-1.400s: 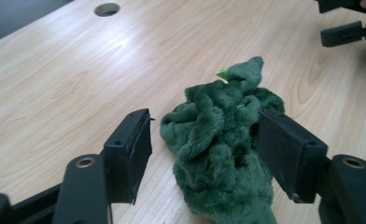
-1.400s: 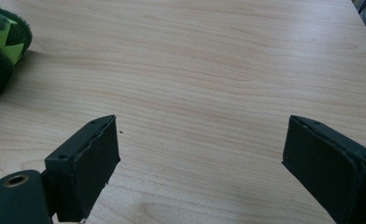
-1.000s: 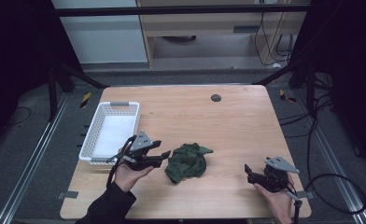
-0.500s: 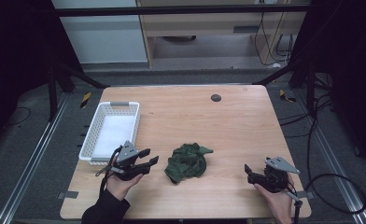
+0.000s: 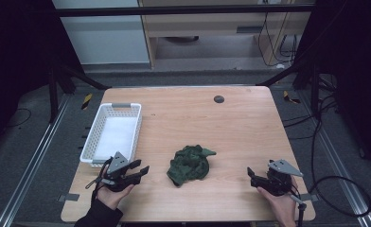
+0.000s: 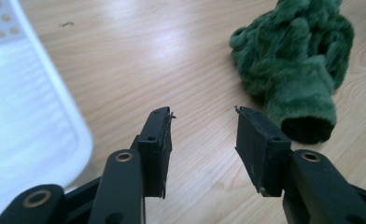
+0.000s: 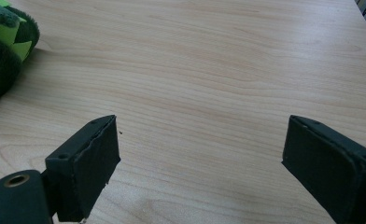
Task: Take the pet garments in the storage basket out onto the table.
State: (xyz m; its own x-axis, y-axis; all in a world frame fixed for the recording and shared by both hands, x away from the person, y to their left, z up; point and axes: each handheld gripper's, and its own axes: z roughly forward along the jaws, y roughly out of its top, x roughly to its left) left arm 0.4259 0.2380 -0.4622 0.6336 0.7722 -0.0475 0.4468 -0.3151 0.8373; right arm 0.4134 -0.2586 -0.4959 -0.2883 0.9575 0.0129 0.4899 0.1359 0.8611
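Observation:
A crumpled green plush toy lies on the wooden table near its front middle. In the left gripper view the plush toy sits ahead and to the right of the jaws. My left gripper rests low at the front left, open and empty, pointing toward the toy with a gap of bare wood between. At the front right my right gripper is wide open over bare wood; the plush toy's edge shows at the far left of the right gripper view.
A white perforated basket stands at the table's left side, just behind my left gripper; its rim is close beside the left jaw. A small dark disc lies near the far edge. Metal frame rails and cables surround the table.
My left gripper has drawn back from beside the plush toy toward the front left corner, ending near the basket's front end. The toy and the right gripper stayed put.

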